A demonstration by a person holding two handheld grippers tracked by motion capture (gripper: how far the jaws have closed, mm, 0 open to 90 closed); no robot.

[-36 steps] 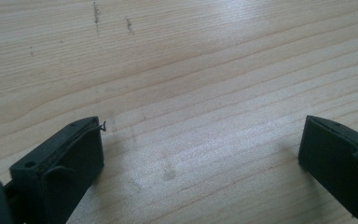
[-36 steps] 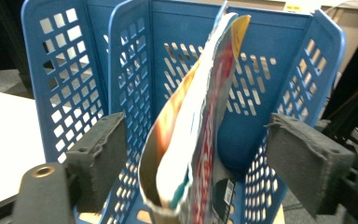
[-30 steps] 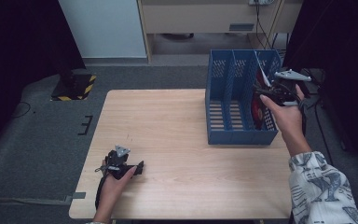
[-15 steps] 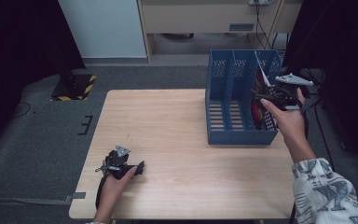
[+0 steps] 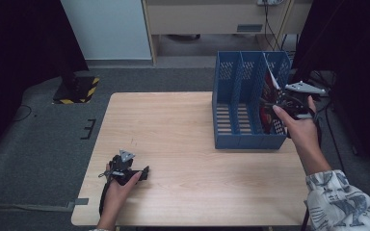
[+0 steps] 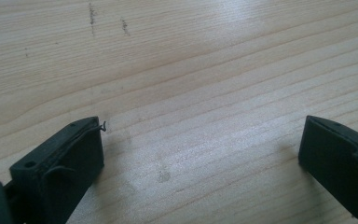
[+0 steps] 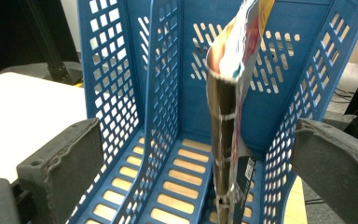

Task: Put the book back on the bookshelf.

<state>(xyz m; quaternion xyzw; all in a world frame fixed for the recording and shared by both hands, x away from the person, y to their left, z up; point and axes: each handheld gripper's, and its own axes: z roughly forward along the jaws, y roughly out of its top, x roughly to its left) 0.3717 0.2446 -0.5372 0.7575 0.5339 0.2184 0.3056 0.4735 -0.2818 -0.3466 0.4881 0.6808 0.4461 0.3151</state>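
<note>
A blue three-slot file rack [image 5: 241,140] stands on the right part of the wooden table [image 5: 183,125]. A colourful magazine [image 5: 269,89] stands on edge in its rightmost slot, leaning a little. My right gripper [image 5: 277,109] is held just in front of that slot. In the right gripper view its jaws are wide open on either side of the magazine [image 7: 235,70] and the rack [image 7: 107,70], and touch neither. My left gripper [image 5: 143,172] rests near the table's front left. In the left gripper view it [image 6: 201,123] is open over bare wood.
The rack's left and middle slots [image 5: 231,115] hold nothing. A black stand with a yellow-striped base [image 5: 77,89] is on the floor beyond the table's left corner. Cables [image 5: 327,77] hang right of the rack. A pale cabinet stands behind.
The right hand and its gripper have shifted slightly back and to the right of the rack's front. The left gripper has not moved.
</note>
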